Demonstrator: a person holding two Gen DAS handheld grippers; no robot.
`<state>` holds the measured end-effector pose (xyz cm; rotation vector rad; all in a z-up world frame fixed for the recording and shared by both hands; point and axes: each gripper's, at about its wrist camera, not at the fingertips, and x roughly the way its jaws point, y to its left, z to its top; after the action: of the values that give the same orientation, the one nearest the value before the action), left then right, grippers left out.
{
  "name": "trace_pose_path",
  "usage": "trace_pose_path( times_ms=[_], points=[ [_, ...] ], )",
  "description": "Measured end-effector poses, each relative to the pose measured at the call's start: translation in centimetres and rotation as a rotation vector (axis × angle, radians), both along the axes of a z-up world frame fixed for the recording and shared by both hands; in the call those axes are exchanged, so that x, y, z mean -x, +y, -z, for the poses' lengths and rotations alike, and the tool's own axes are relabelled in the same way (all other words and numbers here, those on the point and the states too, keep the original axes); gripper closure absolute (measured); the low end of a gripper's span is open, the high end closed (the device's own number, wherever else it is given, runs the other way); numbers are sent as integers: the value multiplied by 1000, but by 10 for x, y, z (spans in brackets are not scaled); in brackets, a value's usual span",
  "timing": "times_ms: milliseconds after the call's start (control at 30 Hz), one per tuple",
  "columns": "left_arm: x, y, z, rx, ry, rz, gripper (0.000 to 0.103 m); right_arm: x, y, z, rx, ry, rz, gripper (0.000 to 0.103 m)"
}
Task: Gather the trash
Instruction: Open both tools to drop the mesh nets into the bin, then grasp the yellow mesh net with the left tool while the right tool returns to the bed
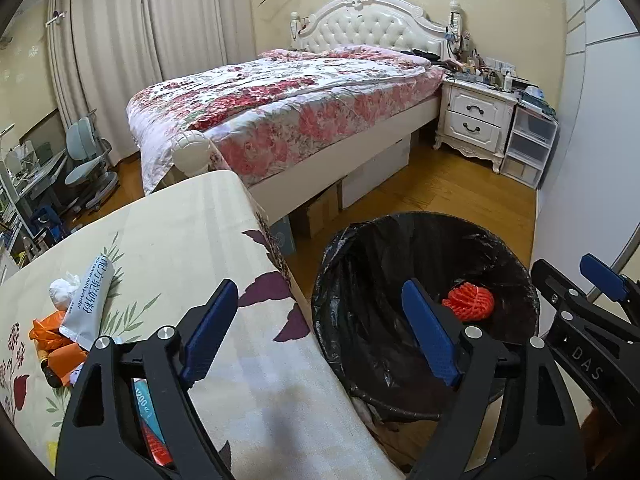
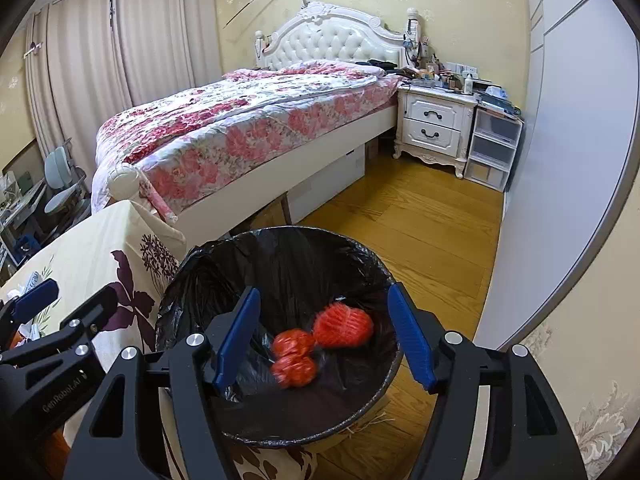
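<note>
A trash bin [image 1: 332,280] lined with a black bag [image 2: 288,260] stands on the floor beside a cloth-covered table [image 1: 180,240]. Red foam-net trash [image 1: 469,303] lies in it; in the right wrist view two red pieces show [image 2: 343,325], one blurred [image 2: 294,360]. My right gripper [image 2: 328,336] is open and empty above the bin. My left gripper [image 1: 324,332] is open and empty over the table's edge and the bin. On the table lie a white milk-powder sachet [image 1: 86,304], a crumpled tissue [image 1: 62,290], orange wrappers [image 1: 48,334] and a red-blue packet [image 1: 150,424].
A bed [image 1: 288,96] with a floral quilt stands behind. Cardboard boxes [image 1: 320,208] sit under it. A white nightstand [image 1: 472,120] and plastic drawers [image 1: 528,148] stand at the far right. A desk chair [image 1: 86,160] is at the left. A wardrobe [image 2: 560,160] lines the right.
</note>
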<state>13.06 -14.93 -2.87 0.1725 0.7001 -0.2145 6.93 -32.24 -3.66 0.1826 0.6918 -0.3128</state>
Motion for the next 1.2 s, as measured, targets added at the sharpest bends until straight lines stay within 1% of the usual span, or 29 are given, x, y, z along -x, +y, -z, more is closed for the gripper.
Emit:
trace_pose_path(
  times_ms=[33,133,267,400,567,800,933,1200],
  points=[
    [1,2,-2,-11,-9,-17,16,1,0,-1,3,-1,6,33],
    [7,6,-7,-34,-36,-35,14,6,2,-5,21,-14,15,27],
    [18,18,-15,-40,-42,-42,12,16,11,-12,46,-29,7,23],
    [33,32,-18,-52,-36,-46,12,27,23,-14,43,-28,-20,22],
    [54,55,-21,-46,-33,-58,12,42,38,-11,-2,-19,-43,22],
    [84,91,-24,-48,-39,-100,12,63,64,-9,-4,-5,-89,22],
    [98,119,-24,-61,-45,-143,12,72,79,-9,-15,2,-122,22],
    [117,180,-21,-44,-9,-249,12,83,108,-9,-14,8,-186,22]
  ],
)
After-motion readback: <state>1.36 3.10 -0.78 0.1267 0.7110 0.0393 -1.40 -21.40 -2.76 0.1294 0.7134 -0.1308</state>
